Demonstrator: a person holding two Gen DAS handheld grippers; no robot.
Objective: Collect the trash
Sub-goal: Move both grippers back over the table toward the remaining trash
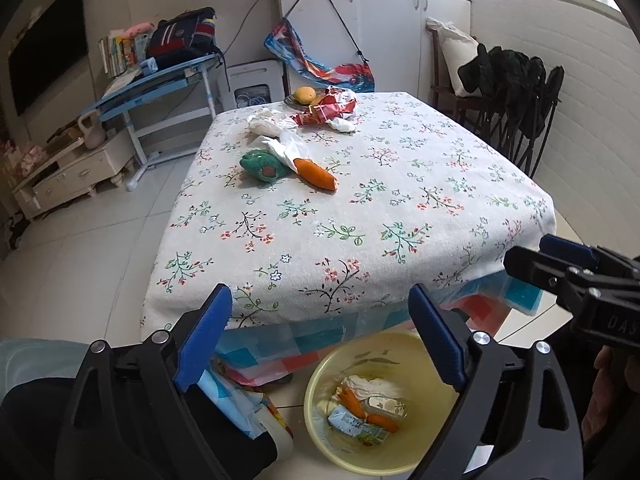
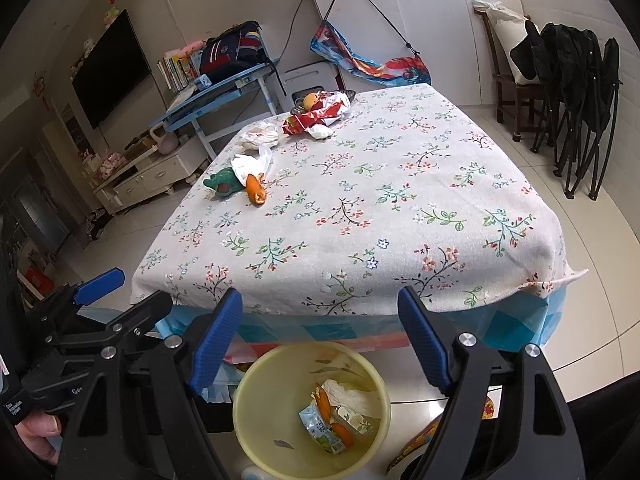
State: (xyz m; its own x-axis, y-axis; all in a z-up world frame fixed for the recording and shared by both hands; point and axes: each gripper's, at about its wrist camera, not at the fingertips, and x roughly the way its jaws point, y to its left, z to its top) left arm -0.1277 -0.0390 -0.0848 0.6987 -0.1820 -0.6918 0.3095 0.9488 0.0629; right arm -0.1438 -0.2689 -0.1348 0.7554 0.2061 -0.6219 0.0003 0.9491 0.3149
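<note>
While both claws are held over the near edge of the counter, a yellow bin is seen on the floor below them, at about 6 o'clock in each wrist view. The left claw is spread wide with nothing between its blue pads, and the bin sits at the bottom of the gap between them. The right claw is likewise spread and empty, framing the bin from the other side; its tip is also seen in the left view at 3 o'clock. Inside the bin, crumpled white paper, small drink cartons and orange peel are collected.

Beyond the claws, the counter is covered by a floral cloth over a checked blue and pink one. Toward 11 o'clock on it, an orange carrot-like piece lies touching a green crumpled item, with a white plastic bag just behind them. Farther back, more white tissue is seen, then a red and white wrapper at 12 o'clock, just beside a dish holding a yellow fruit at the far edge.

Behind the counter, white cupboards stand at 12 o'clock and a blue desk with a backpack at 10 o'clock.
</note>
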